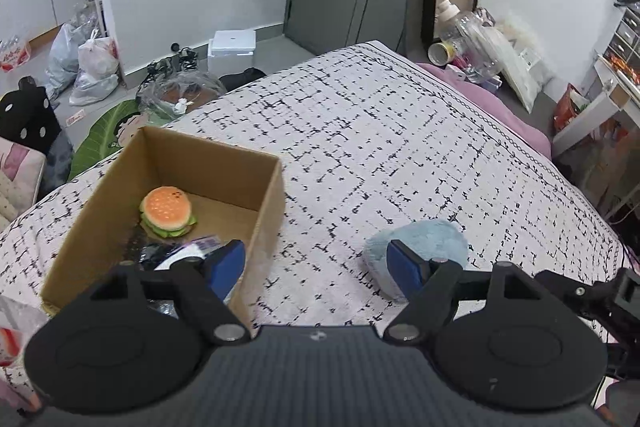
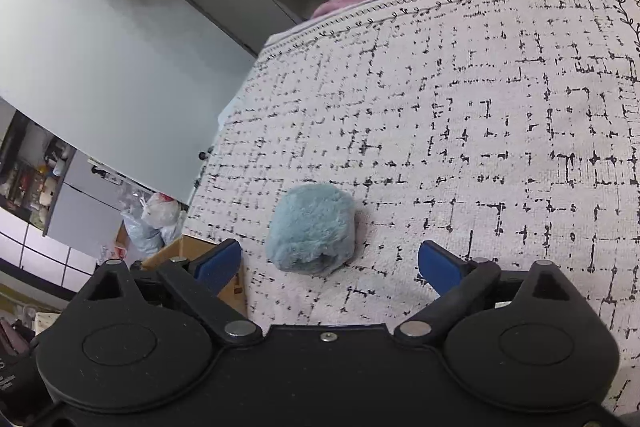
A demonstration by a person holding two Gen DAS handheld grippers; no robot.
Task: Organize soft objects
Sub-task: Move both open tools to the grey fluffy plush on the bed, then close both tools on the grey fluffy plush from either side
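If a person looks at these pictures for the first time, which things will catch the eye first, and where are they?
A fluffy light blue plush lies alone on the black-and-white patterned bedspread, just ahead of the open right gripper. To the left stands an open cardboard box with a toy hamburger inside, and the open left gripper hovers near the box's corner.

One cardboard box (image 1: 268, 203), one burger plush (image 1: 167, 211) inside it, perhaps another dark item beside it, and one blue fluffy plush (image 2: 312, 231) on the bed cover (image 2: 480, 147).
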